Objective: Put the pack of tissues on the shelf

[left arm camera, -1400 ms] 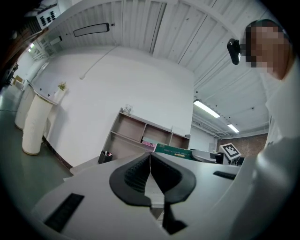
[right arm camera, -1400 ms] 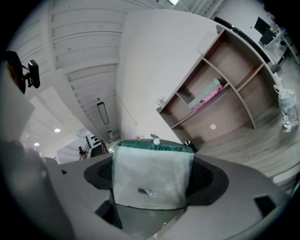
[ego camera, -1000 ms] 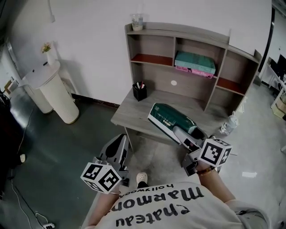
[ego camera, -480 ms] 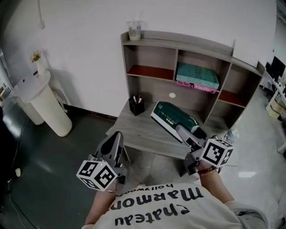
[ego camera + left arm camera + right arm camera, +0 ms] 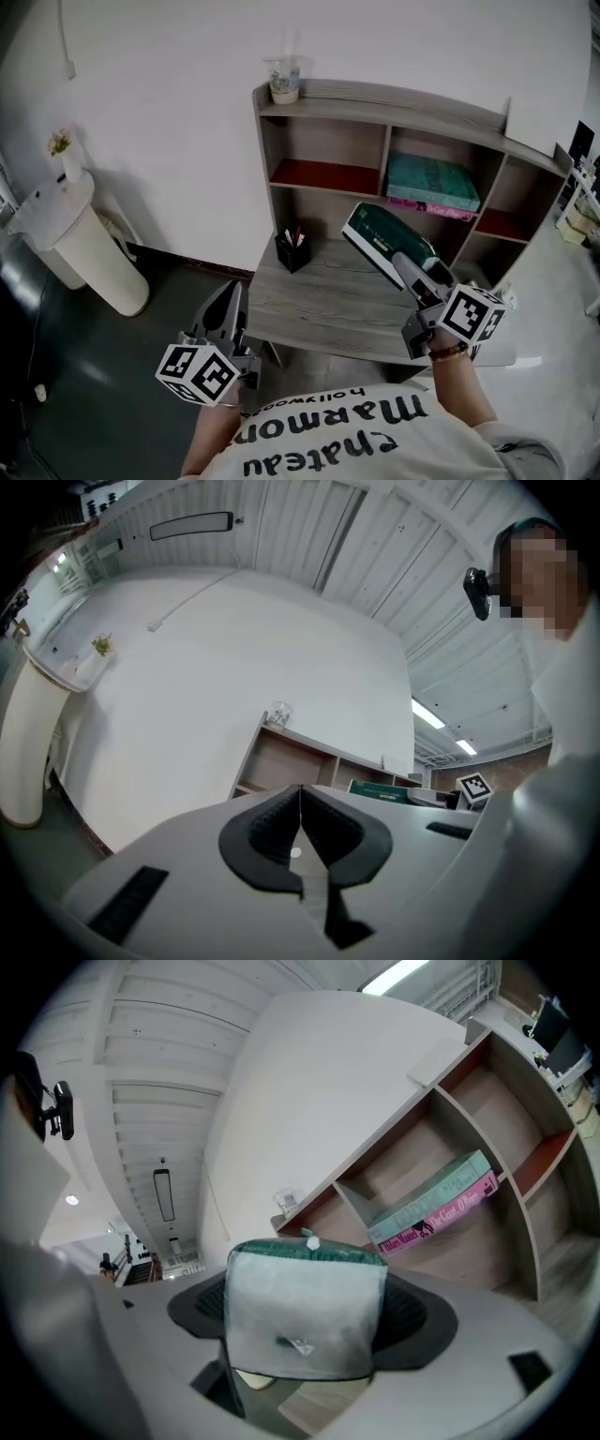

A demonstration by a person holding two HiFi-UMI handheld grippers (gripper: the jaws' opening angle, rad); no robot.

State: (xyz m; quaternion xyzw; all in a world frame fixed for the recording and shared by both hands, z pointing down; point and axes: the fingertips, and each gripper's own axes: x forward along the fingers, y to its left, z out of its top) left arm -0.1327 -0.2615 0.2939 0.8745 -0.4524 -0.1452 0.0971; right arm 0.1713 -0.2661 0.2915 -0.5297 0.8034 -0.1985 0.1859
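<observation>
My right gripper [image 5: 412, 272] is shut on a green and white pack of tissues [image 5: 386, 240], holding it in the air above the desk, in front of the shelf unit [image 5: 394, 103]. In the right gripper view the pack of tissues [image 5: 305, 1307] fills the space between the jaws and points toward the shelf unit [image 5: 441, 1110], whose middle compartment holds two flat books [image 5: 436, 1206]. My left gripper [image 5: 223, 314] hangs low at the left, off the desk's front corner, shut with nothing in it. The same shut left gripper [image 5: 300, 813] shows jaws closed together.
A black pen holder [image 5: 293, 251] stands at the desk's [image 5: 319, 309] back left. A plastic cup [image 5: 284, 79] sits on the shelf unit's top left. Teal and pink books [image 5: 429, 184] lie in the middle compartment. A white round stand [image 5: 80, 239] is at the left wall.
My right gripper has lifted the pack of tissues off the desk and carried it up and back toward the shelf compartments. The left gripper stayed low at the left.
</observation>
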